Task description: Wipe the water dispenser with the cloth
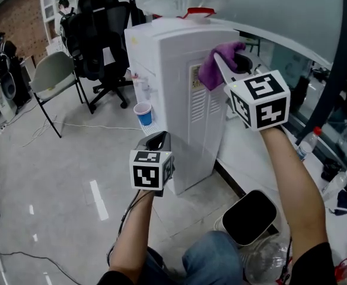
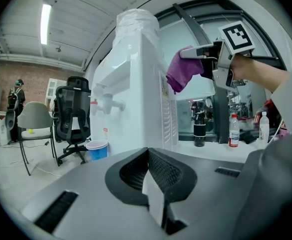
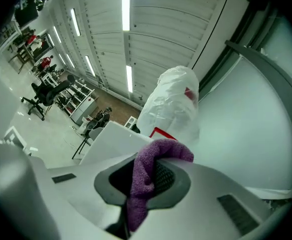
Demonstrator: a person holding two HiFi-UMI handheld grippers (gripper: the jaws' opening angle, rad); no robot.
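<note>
The white water dispenser (image 1: 173, 94) stands in front of me with its vented back panel toward me. A plastic-wrapped bottle (image 3: 173, 104) sits on top of it. My right gripper (image 1: 226, 58) is shut on the purple cloth (image 1: 216, 65), which rests against the upper right corner of that panel. In the left gripper view the cloth (image 2: 181, 71) hangs from the right gripper (image 2: 199, 54) against the dispenser (image 2: 131, 84). In the right gripper view the cloth (image 3: 142, 184) drapes between the pads. My left gripper (image 1: 160, 139) is shut and empty, held low beside the dispenser's lower left side, apart from it.
A small blue bin (image 1: 143, 113) sits on the floor left of the dispenser. A black office chair (image 1: 105, 34) and a grey chair (image 1: 54, 73) stand beyond. A black-lined bin (image 1: 248, 217) is by my knees. Bottles (image 2: 234, 130) stand on the ledge at right.
</note>
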